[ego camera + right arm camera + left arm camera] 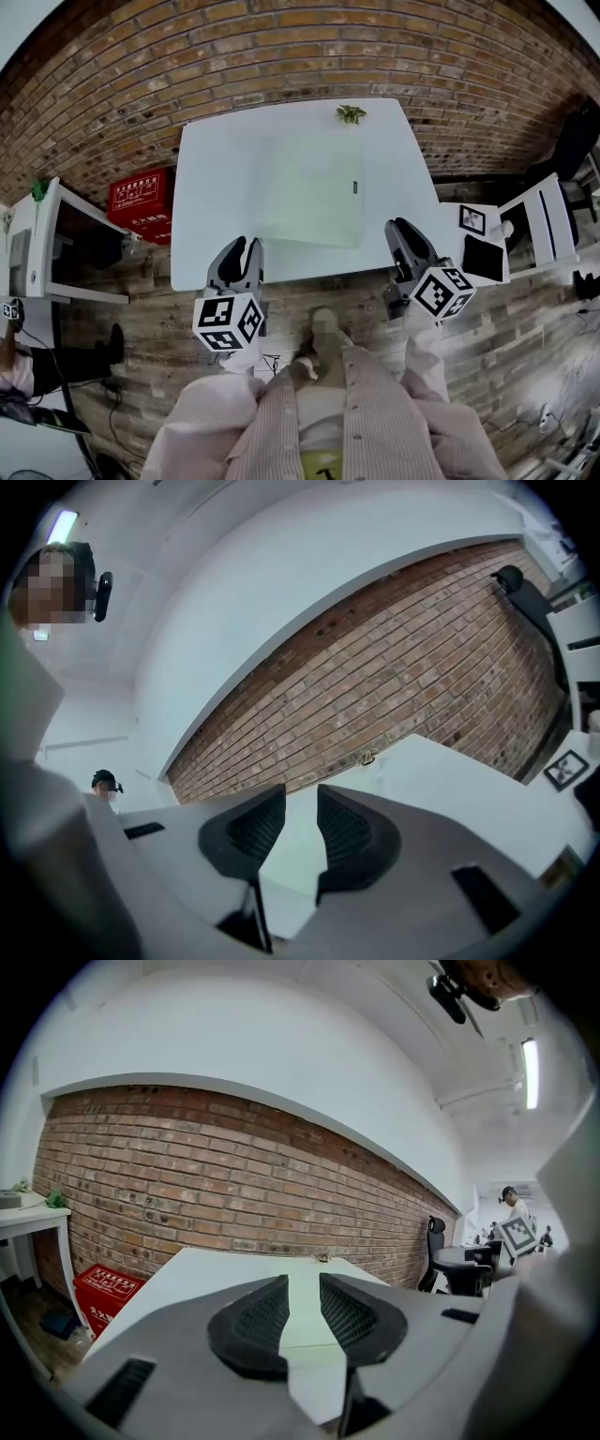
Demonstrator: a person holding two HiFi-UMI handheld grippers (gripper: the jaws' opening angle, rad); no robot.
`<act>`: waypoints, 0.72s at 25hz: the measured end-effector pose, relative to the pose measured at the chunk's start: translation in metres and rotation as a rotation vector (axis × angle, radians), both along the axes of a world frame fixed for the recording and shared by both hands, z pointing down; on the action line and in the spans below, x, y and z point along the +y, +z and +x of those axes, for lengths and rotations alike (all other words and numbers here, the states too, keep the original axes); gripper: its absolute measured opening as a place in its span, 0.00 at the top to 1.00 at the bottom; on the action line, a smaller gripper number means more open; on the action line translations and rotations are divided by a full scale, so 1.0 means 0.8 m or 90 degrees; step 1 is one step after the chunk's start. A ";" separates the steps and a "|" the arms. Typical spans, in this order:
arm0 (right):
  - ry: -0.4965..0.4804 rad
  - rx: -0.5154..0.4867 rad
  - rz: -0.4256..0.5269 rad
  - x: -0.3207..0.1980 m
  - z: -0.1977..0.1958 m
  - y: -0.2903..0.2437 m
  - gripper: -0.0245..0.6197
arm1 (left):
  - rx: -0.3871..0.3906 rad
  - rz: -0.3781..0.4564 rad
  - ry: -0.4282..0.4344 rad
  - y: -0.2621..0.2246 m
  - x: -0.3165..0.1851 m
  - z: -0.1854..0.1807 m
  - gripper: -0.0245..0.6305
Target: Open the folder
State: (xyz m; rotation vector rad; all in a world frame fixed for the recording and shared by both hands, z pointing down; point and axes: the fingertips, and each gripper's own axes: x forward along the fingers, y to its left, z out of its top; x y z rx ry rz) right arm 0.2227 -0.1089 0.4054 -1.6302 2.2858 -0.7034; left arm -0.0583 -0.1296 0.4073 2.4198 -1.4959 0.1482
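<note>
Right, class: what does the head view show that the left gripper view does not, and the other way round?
Only the head view: the whole outline of the pale green folder lying flat on the white table, the left gripper and right gripper together at the table's near edge, and the framed picture. Only the left gripper view: the ceiling light, and that gripper's jaws close up, apart with nothing gripped. Both: the brick wall, the red box and the small plant.
</note>
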 end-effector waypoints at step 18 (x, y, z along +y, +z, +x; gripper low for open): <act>-0.100 -0.023 -0.107 -0.117 0.027 0.079 0.83 | -0.089 -0.028 0.042 0.022 -0.086 0.052 0.81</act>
